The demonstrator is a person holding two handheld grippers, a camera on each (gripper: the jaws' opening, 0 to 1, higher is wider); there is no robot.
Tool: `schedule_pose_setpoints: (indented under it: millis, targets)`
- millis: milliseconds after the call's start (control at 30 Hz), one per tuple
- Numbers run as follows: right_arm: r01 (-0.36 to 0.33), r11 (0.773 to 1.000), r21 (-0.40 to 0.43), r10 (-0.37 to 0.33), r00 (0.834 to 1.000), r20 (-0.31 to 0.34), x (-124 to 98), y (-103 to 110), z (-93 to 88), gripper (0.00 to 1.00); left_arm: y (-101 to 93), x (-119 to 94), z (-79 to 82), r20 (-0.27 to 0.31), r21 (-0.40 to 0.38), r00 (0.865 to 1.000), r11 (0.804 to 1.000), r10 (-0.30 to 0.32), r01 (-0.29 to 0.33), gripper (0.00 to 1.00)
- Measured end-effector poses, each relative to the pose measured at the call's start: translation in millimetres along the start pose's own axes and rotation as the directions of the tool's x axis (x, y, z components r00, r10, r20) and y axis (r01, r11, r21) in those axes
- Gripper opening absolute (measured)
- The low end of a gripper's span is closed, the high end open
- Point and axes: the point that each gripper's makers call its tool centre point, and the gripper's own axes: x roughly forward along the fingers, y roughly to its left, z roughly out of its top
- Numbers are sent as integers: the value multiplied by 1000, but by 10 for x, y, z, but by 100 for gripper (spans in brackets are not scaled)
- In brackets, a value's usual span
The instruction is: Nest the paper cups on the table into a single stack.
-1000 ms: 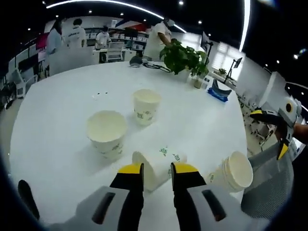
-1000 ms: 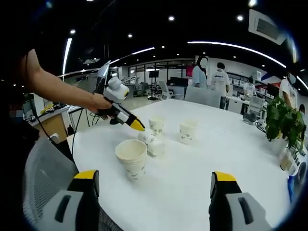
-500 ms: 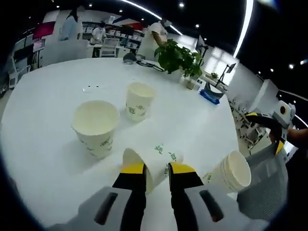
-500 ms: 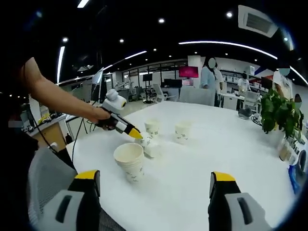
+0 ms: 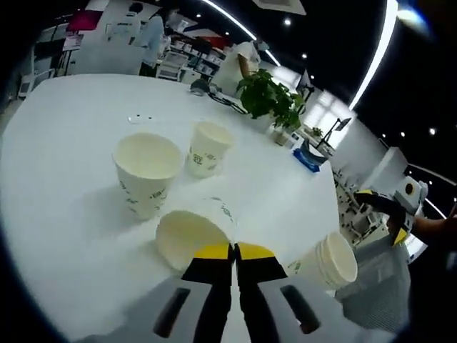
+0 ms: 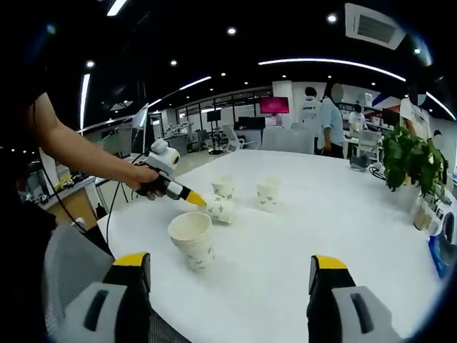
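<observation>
A white paper cup point(image 5: 191, 237) with green print is tilted on its side, mouth towards the camera, and my left gripper point(image 5: 234, 248) is shut on its rim. In the right gripper view the left gripper point(image 6: 187, 197) holds that cup point(image 6: 221, 209) just above the white table point(image 6: 321, 221). Two single cups point(image 5: 148, 171) point(image 5: 207, 146) stand upright behind it. A stack of nested cups point(image 5: 327, 261) point(image 6: 191, 240) stands near the table's edge. My right gripper point(image 6: 230, 266) is open and holds nothing, a little short of the stack.
A potted plant point(image 5: 268, 93) point(image 6: 410, 153) and a blue object point(image 5: 308, 158) stand at the table's far side. Several people stand at desks beyond. A grey mesh chair back point(image 6: 64, 268) is beside the near table edge. The person's arm point(image 6: 78, 143) reaches in from the left.
The left jaws have shut on the rim of the lying cup, and the cup has tipped up off the table. The right gripper stays open, hardly moved.
</observation>
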Motion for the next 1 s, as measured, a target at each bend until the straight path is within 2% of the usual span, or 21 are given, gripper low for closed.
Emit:
schedule_pose_setpoints:
  millis: [300,533,633,867,1000]
  targets:
    - [-11,999,-41,10,1000,-11,22,21,35,94,-174,-90,6,-6,54,1000,998,-15,16,0]
    - [-21,998,-61,19,1000,-25,44,23,35,94,-384,-223,185,26,109,1000,994,1,-4,0]
    - [-26,998,-63,24,999,-28,56,29,27,95,-477,-304,282,17,187,1000,982,21,-24,0]
    - [-37,997,-73,35,999,-37,79,56,25,95,-656,-452,437,24,194,999,981,22,-26,0]
    - [-46,995,-87,42,998,-44,95,79,38,95,-887,-592,495,21,204,1000,979,10,-15,0]
